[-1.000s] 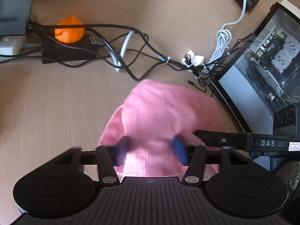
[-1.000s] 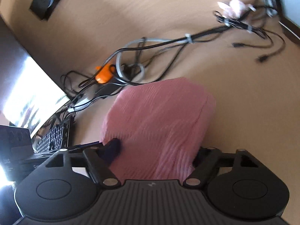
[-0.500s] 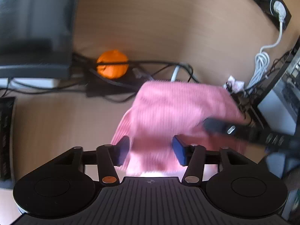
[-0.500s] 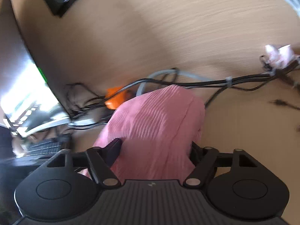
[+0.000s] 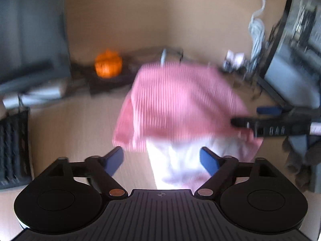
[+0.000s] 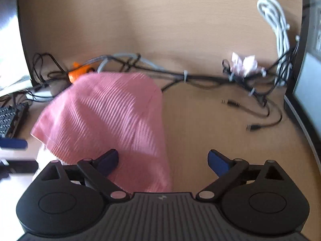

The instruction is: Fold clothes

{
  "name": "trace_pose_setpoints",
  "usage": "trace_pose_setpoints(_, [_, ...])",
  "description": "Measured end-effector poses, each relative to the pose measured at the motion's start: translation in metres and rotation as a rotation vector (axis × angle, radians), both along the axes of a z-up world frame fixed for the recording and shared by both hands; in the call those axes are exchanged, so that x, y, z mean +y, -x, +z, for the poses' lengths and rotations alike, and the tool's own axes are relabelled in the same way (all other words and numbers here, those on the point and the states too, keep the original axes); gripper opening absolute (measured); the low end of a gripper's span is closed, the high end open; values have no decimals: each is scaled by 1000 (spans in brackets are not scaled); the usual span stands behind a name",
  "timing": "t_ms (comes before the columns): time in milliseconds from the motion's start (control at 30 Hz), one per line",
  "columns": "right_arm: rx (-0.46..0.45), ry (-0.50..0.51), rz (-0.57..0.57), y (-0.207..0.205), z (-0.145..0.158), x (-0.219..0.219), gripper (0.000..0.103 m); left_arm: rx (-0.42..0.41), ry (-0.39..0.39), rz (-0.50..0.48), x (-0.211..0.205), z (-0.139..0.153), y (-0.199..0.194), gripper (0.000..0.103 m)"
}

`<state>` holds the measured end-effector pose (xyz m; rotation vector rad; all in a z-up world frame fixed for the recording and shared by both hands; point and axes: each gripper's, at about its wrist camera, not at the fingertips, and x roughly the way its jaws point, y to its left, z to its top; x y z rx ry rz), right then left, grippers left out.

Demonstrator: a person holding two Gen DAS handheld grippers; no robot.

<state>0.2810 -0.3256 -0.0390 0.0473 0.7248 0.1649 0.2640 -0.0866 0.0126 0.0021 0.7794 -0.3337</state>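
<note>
A pink ribbed garment (image 5: 180,104) lies folded over on the wooden desk, with a pale inner layer (image 5: 180,160) showing at its near edge. My left gripper (image 5: 161,160) is open and empty just in front of that edge. My right gripper (image 6: 162,159) is open and empty, its left finger over the garment (image 6: 112,112) and its right finger over bare desk. The right gripper's fingers (image 5: 266,110) also show at the garment's right side in the left wrist view. Both views are blurred.
A tangle of black and grey cables (image 6: 180,76) runs behind the garment. An orange object (image 5: 108,64) sits on a black box at the left. A keyboard (image 6: 10,118) is at the far left, a computer case (image 5: 297,50) and white cable coil (image 6: 276,14) at the right.
Both grippers have opened wider and drawn back from the garment, letting it go. The garment has dropped onto the desk. Both cameras have tilted up.
</note>
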Motion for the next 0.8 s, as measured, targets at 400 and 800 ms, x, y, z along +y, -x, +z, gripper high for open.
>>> trace_pose_setpoints(400, [-68,31,9,-60,26,17,103,-21,-115,181,-16,-17,-73,97])
trace_pose_setpoints(800, [-5,-70,-53,-44,17,-13,103,6,-109,127,-17,-13,-49,100])
